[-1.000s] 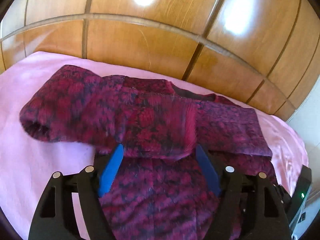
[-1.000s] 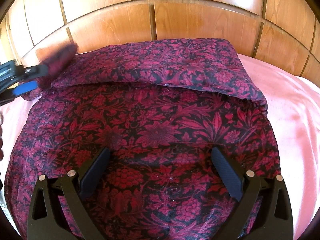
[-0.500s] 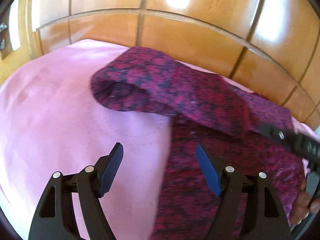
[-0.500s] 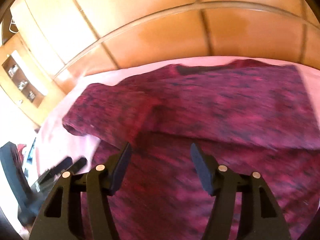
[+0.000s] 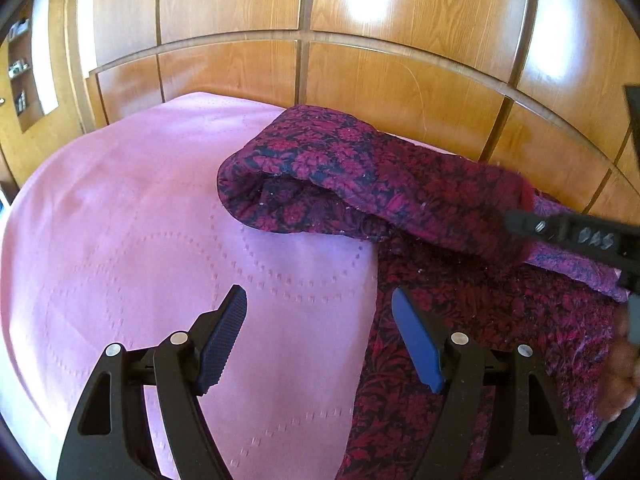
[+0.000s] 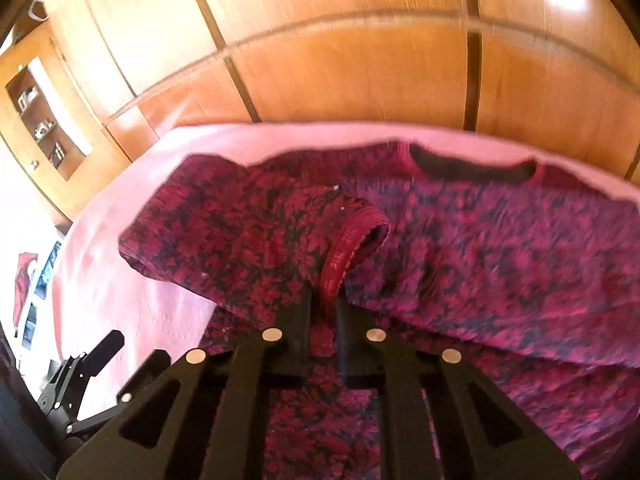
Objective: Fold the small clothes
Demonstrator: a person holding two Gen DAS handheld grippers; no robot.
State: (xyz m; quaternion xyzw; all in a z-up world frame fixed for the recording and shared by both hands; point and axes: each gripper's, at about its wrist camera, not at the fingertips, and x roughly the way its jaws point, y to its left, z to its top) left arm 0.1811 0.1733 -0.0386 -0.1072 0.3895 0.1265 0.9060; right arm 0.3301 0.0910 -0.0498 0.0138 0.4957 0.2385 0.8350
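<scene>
A dark red floral garment (image 5: 460,208) lies spread on a pink bedspread (image 5: 140,220), neckline (image 6: 472,168) toward the wooden wall. Its left sleeve (image 6: 248,232) is folded across the body and ends in a red cuff (image 6: 356,236). My right gripper (image 6: 322,304) is shut on that cuff, which sticks up between the two fingers. My left gripper (image 5: 318,296) stands open just above the bedspread at the garment's left edge. Only its right finger is over the cloth, and nothing lies between its fingers. The right gripper's black body (image 5: 568,234) reaches in from the right edge.
Glossy wooden wardrobe panels (image 5: 360,80) rise directly behind the bed. A shelf niche (image 6: 40,120) with small items is at the far left. Bare pink bedspread stretches left of the garment. A person's hand (image 5: 624,372) shows at the right edge.
My right gripper crossed left over the garment and closed on the sleeve's cuff. My left gripper swung left, from over the folded sleeve to the garment's edge, and stayed open.
</scene>
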